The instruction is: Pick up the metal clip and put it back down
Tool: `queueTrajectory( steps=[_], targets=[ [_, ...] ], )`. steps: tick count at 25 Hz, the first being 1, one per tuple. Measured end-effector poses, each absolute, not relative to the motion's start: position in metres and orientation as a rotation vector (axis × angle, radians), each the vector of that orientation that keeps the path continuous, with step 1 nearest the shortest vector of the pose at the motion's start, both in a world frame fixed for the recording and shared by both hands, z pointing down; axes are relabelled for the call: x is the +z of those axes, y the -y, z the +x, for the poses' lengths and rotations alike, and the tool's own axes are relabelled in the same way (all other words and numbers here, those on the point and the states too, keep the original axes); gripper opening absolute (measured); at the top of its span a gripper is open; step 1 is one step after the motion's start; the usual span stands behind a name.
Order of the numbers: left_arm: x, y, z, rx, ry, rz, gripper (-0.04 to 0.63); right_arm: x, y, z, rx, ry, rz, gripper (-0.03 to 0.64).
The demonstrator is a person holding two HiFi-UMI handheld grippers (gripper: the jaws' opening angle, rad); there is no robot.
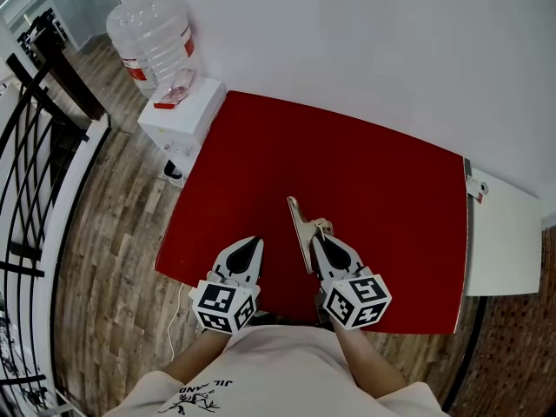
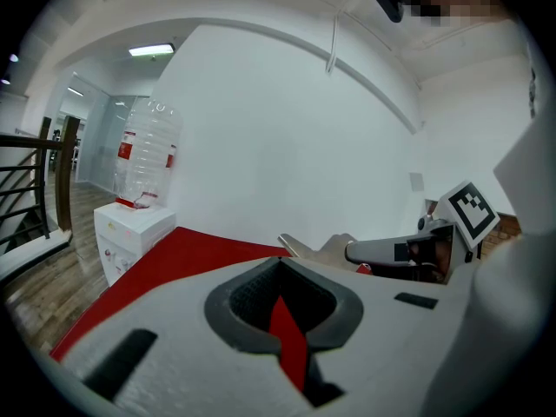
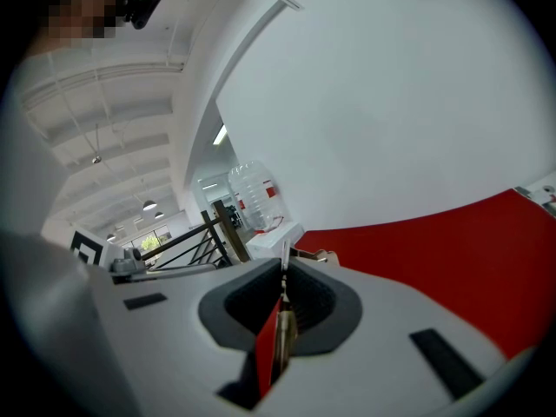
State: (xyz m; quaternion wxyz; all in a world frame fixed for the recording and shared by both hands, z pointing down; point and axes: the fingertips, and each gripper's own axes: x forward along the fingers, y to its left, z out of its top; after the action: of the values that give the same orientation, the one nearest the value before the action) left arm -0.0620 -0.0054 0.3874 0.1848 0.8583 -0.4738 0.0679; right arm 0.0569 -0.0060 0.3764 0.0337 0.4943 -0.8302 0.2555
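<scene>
Table: a red table (image 1: 373,181) fills the middle of the head view. Its far edge lies against a white wall (image 1: 365,33), and a wooden floor (image 1: 113,233) shows to its left.
Task thing: the metal clip (image 1: 301,224) is over the near part of the red table, a little right of centre. Its long flat plate points away from the person, and its near end is in the right gripper.
Right gripper: the right gripper (image 1: 320,241) is clamped on the metal clip. In the right gripper view (image 3: 282,274) the jaws stand almost together, with the clip's thin metal edge (image 3: 283,252) pinched upright between them.
Clip height: it cannot be told whether the plate touches the red surface or hangs just above it.
Left gripper: the left gripper (image 1: 254,243) is closed and holds nothing. In the left gripper view (image 2: 278,266) the jaw tips meet, and only a sliver of red table shows through the slit behind them. It is just beside the right gripper, apart from the clip.
Cross view: the left gripper view shows the metal clip (image 2: 313,247) and the right gripper (image 2: 382,251) off to its right.
Marker cubes: one sits at the rear of each gripper, left (image 1: 224,307) and right (image 1: 357,300).
Surroundings: a white water dispenser (image 1: 184,115) with a clear bottle (image 1: 152,29) on top stands at the table's far left corner. A black railing (image 1: 35,146) runs down the left edge, and a white side table (image 1: 508,241) adjoins the red table's right end.
</scene>
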Motion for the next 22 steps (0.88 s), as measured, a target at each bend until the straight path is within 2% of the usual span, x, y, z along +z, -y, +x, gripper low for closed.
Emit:
queueTrajectory(
  steps=[22],
  targets=[
    [0.434, 0.045, -0.073, 0.277, 1.308, 2.36, 0.005, 0.446, 0.055, 0.059, 0.908, 2.435, 1.497, 0.018]
  ],
)
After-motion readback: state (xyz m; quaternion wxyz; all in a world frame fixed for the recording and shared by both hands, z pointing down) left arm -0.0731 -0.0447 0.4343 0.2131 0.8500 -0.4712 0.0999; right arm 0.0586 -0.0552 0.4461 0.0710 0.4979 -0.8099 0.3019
